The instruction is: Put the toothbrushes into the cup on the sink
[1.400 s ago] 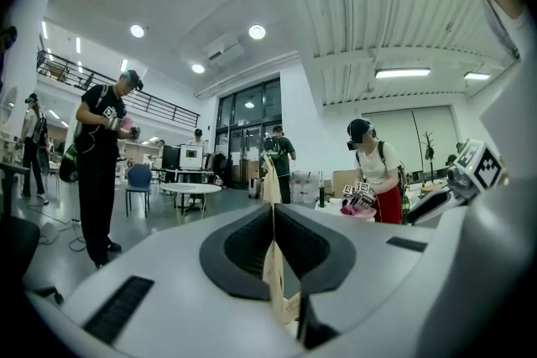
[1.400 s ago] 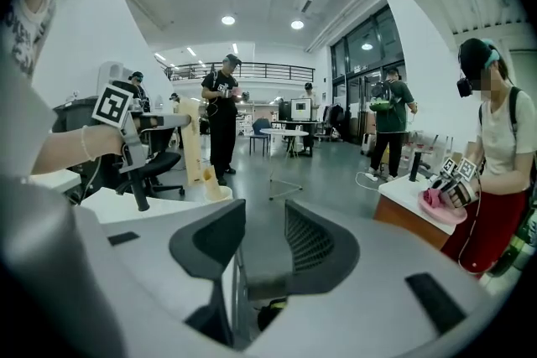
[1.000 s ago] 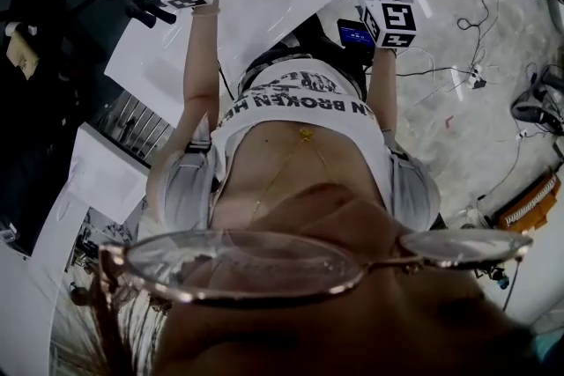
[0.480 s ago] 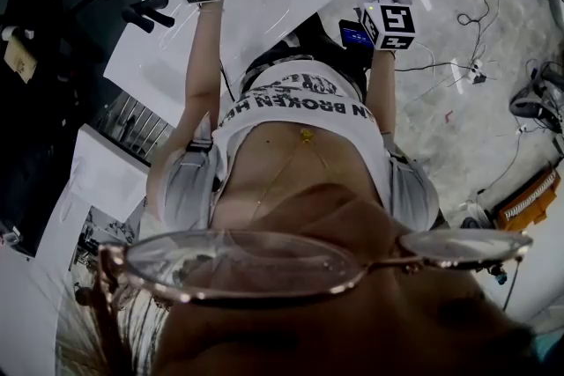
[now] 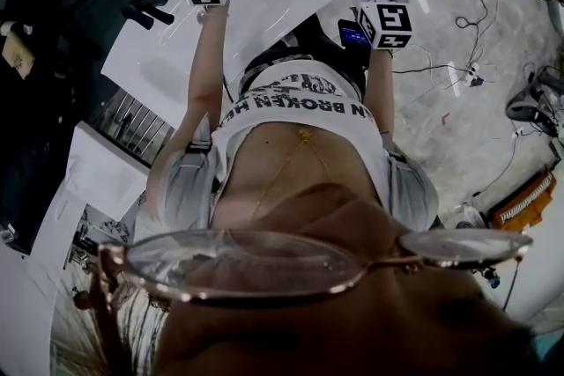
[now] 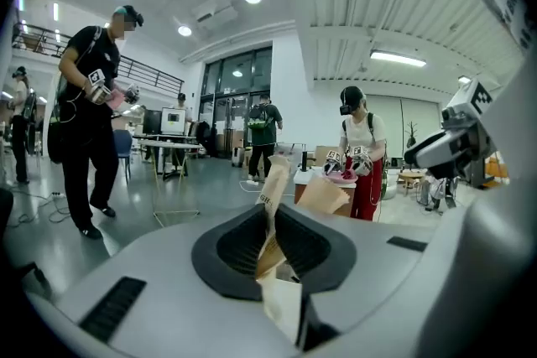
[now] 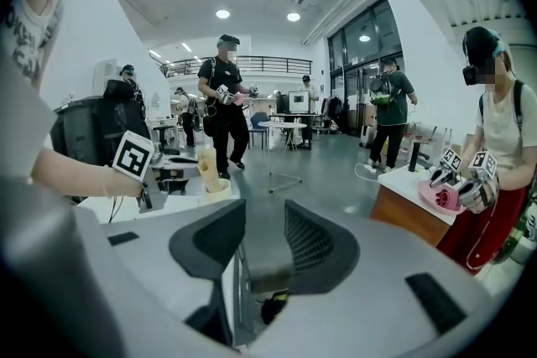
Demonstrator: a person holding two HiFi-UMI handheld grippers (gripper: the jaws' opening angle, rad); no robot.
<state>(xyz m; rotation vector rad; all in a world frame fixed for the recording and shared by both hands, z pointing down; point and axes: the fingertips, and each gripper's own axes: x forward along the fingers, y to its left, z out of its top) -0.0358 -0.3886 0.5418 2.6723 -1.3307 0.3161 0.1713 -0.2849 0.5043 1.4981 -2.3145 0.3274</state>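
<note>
Your white T-shirt [image 5: 300,110] carries a line of black capitals; "N BROKEN H" reads clearly. The tan paper wrapper [image 6: 273,199] bears dark letters too blurred to read.

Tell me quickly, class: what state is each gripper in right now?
Left gripper: closed on a tan paper packet, likely a wrapped toothbrush.
Right gripper: open, nothing between its jaws.

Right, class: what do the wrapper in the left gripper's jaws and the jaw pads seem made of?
The wrapper: probably matt brown kraft paper; dull tan faces, sharp creases, printed letters. The pads of the left gripper, shut on it: dark matt rubber or plastic, faintly textured; which, the look leaves open.
</note>
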